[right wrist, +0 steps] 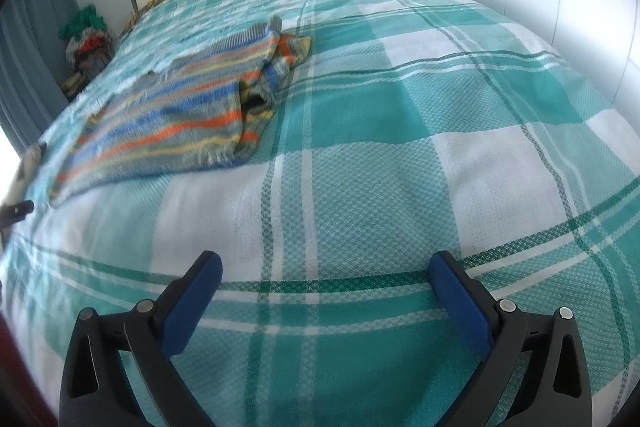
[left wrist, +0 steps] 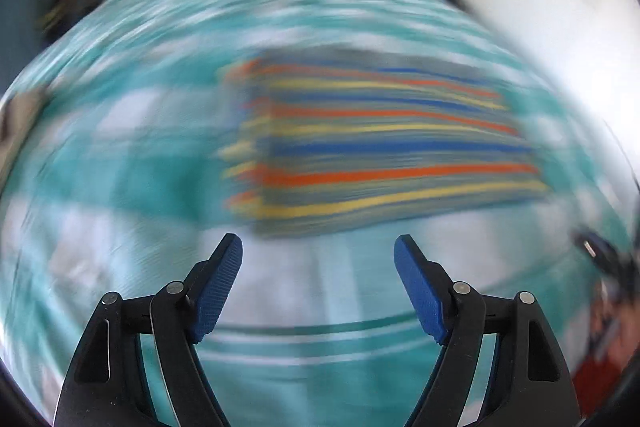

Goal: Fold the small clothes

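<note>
Both claws spread wide, nothing held: left gripper (left wrist: 318,247), right gripper (right wrist: 325,263). Striped knit garment (right wrist: 168,115), probably soft, light; best pinched at hem corners.

black gripper (right wrist: 325,267) arms, blue ribbed pads (left wrist: 218,291), silver screws

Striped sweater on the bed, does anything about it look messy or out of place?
Somewhat. The striped sweater lies mostly flat on the checked bedspread, but its right side is bunched: a sleeve sits crumpled beside the body instead of spread out. Both the left gripper and right gripper are open and empty.
</note>
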Motion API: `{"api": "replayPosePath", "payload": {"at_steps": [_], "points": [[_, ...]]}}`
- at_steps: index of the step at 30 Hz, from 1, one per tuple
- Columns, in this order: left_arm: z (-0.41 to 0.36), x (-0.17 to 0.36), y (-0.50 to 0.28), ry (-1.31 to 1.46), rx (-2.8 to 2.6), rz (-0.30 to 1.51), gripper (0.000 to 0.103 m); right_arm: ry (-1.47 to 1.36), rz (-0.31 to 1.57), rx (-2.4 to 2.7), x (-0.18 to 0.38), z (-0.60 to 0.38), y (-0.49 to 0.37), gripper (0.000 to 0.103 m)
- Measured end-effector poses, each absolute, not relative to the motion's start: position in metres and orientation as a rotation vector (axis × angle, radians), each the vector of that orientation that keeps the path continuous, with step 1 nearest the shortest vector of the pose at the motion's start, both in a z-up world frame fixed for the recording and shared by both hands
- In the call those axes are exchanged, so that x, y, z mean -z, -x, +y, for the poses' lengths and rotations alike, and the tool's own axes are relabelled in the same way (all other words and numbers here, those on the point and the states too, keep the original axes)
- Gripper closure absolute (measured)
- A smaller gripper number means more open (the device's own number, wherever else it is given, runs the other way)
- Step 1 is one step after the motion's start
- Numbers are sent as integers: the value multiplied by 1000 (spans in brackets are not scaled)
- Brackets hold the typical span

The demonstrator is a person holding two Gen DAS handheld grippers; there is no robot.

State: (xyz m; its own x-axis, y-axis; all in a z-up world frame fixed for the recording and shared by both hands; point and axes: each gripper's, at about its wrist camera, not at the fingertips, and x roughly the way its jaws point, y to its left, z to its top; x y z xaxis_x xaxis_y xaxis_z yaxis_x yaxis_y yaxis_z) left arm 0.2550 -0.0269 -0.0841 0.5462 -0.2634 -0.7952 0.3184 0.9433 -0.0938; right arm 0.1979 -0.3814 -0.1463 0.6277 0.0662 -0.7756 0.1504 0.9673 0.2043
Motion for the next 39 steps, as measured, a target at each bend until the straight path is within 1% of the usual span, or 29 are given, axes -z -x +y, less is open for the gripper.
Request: {"api": "replayPosePath", "payload": {"at_steps": [3,5,6,9,11,12,13,14,16,22,23,24,25,26,31,35,39], "points": [[-133,80,-253,-262,586,876,23,-317,880,-25,130,-395,-223,6],[-188,89,-256,-347,687,850,23,-331,875,-69,113,-408,-256,11],[-220,100,-261,-395,718,844,23,-354,874,-93,106,-417,-276,12],[-288,140,-288,-507,656,908,20,-453,919,-187,98,-438,-340,13],[-305,155,-297,-520,609,904,20,-520,983,-245,106,-445,-381,13],[-308,155,-297,-474,614,875,38,-541,1021,-267,113,-446,-400,13],[-310,154,-295,-451,628,869,59,-547,1061,-274,122,-445,-421,13],[-313,153,-292,-464,622,858,99,-542,1089,-275,130,-444,-439,13],[-315,149,-285,-491,621,827,99,-530,1129,-299,142,-436,-471,13],[-294,140,-287,-357,699,861,100,-570,1154,-307,161,-405,-527,13],[-291,138,-287,-346,704,862,100,-574,1159,-313,161,-398,-533,32],[-286,135,-286,-330,709,863,100,-571,1183,-316,161,-392,-537,92],[-281,132,-286,-310,710,864,100,-579,1205,-310,162,-388,-539,90],[-274,128,-285,-284,709,862,100,-566,1197,-291,154,-384,-539,93],[-218,96,-284,-122,672,833,100,-479,1130,-321,101,-351,-532,94],[-143,76,-291,59,567,834,100,-425,1097,-402,70,-290,-541,94],[-59,82,-306,262,436,887,100,-378,1093,-486,62,-210,-558,94]]}}
